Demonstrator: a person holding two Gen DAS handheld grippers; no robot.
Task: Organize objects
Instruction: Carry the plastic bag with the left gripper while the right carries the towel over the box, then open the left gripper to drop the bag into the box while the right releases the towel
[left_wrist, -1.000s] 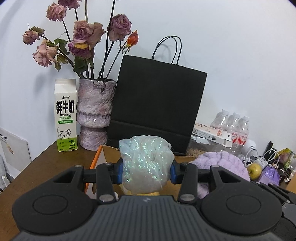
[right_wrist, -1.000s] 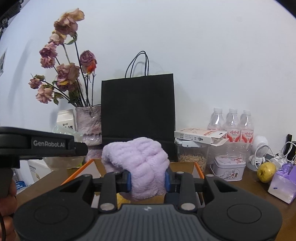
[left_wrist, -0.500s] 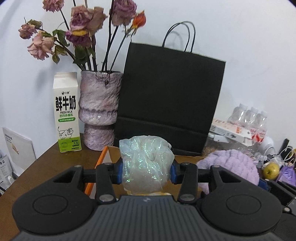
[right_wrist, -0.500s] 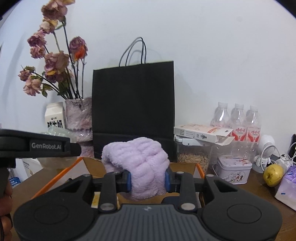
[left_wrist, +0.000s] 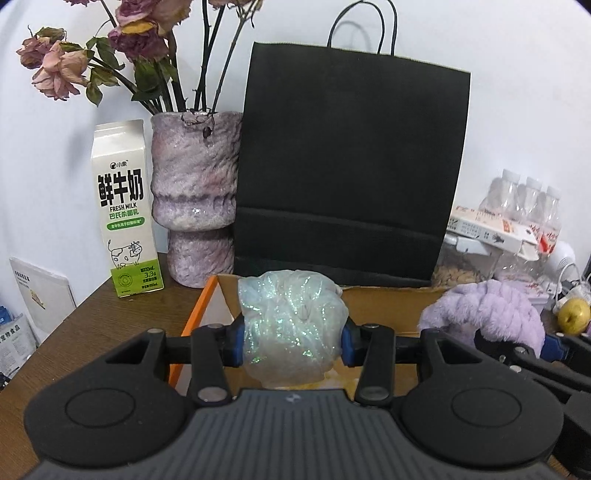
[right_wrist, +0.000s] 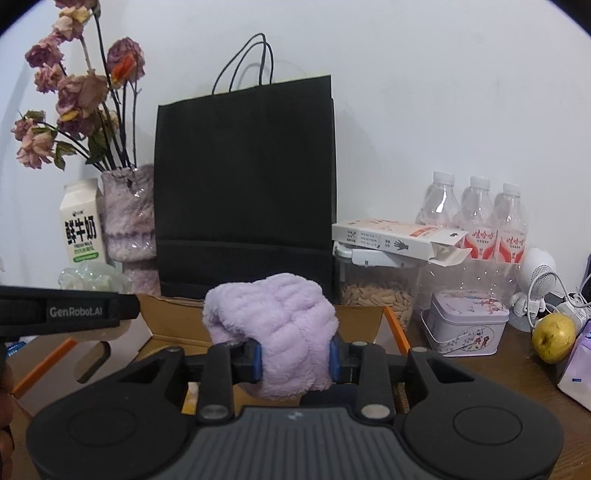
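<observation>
An iridescent, glittery plastic bundle (left_wrist: 291, 325) is clamped between the blue pads of my left gripper (left_wrist: 291, 341), which is shut on it. It hangs over the near left part of an open cardboard box (left_wrist: 388, 301) with orange edges. My right gripper (right_wrist: 295, 360) is shut on a fluffy lilac cloth (right_wrist: 273, 317), held over the same box (right_wrist: 173, 314). In the left wrist view the lilac cloth (left_wrist: 487, 314) shows at the right. In the right wrist view the left gripper's body and its bundle (right_wrist: 92, 278) show at the left.
Behind the box stands a tall black paper bag (left_wrist: 351, 166). A purple vase (left_wrist: 195, 206) of dried roses and a milk carton (left_wrist: 123, 206) stand to its left. To its right are a seed jar (right_wrist: 376, 291), water bottles (right_wrist: 476, 221), a tin (right_wrist: 465, 328) and a yellow fruit (right_wrist: 554, 338).
Both grippers have moved forward and a little down toward the box. The bag, vase and carton now loom larger. Each gripper keeps its hold on its object.
</observation>
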